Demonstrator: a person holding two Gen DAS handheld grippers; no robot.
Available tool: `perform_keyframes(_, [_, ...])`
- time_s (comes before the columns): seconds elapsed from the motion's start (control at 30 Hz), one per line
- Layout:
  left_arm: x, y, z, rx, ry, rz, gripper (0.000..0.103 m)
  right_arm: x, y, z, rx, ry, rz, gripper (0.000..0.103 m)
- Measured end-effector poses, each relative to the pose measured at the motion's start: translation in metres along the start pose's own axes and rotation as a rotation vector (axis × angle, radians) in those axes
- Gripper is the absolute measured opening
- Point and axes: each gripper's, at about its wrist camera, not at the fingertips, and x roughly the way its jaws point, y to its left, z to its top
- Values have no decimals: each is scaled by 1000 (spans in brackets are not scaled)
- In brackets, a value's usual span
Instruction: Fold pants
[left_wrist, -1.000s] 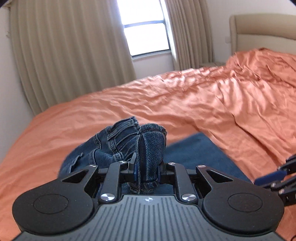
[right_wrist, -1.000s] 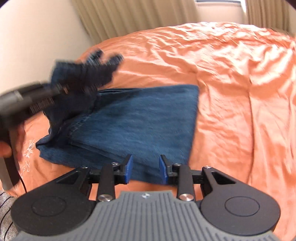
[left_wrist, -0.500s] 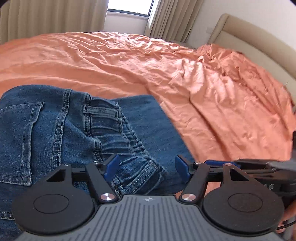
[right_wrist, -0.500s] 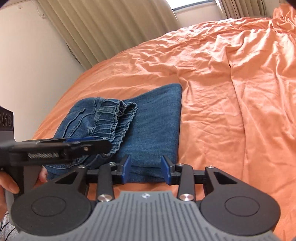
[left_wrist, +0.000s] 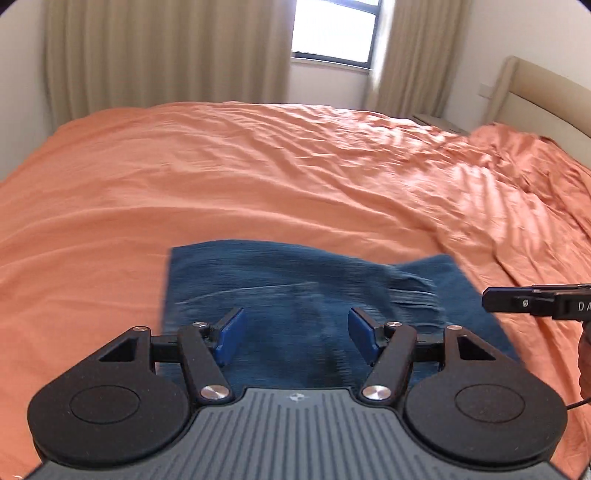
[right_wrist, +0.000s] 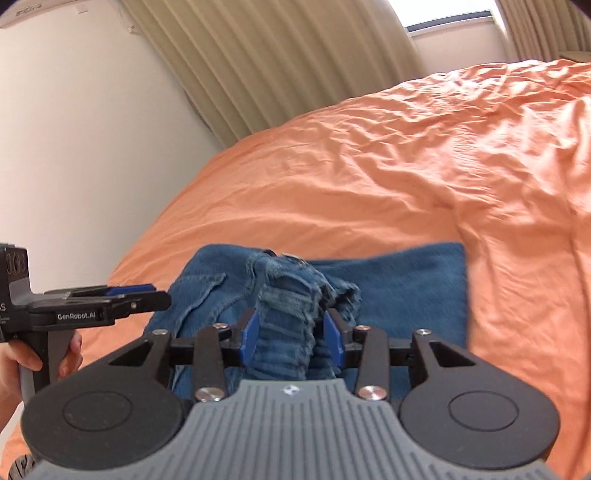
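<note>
Right wrist: right gripper (right_wrist: 290, 334) opening around pants (right_wrist: 388, 291) waistband | left gripper (left_wrist: 294, 334) wide, empty

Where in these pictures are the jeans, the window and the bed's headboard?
jeans (right_wrist: 388, 291): right wrist view, on the flat folded denim right of the bunched waistband.
window (left_wrist: 334, 29): left wrist view, on the bright glass pane.
headboard (left_wrist: 543, 92): left wrist view, on its beige padded front.

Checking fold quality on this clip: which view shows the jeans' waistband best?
The right wrist view: the gathered waistband sits sharp and centred, bunched between the opening right gripper. The left wrist view shows the jeans motion-blurred; only a smeared patch of the waistband's ribbing appears at the right, and the left gripper is open and empty.
</note>
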Motion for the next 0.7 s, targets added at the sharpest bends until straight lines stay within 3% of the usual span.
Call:
perform_keyframes(0.13, [3, 39, -4, -105, -17, 15, 73, 46, -22, 17, 63, 3, 22, 47])
perform_keyframes(0.2, [5, 54, -8, -145, -27, 7, 73, 67, -36, 19, 123, 47, 46, 46])
perform_keyframes(0.43, [16, 80, -19, -211, -29, -5, 69, 68, -35, 4, 120, 53, 87, 26])
perform_keyframes(0.5, [18, 82, -20, -220, -30, -9, 69, 58, -30, 4, 106, 23, 84, 14])
perform_keyframes(0.63, [19, 83, -20, -234, -44, -17, 68, 28, 4, 21, -25, -98, 33, 10])
perform_keyframes(0.7, [19, 82, -19, -232, -47, -22, 67, 26, 13, 32, -48, -116, -22, 9])
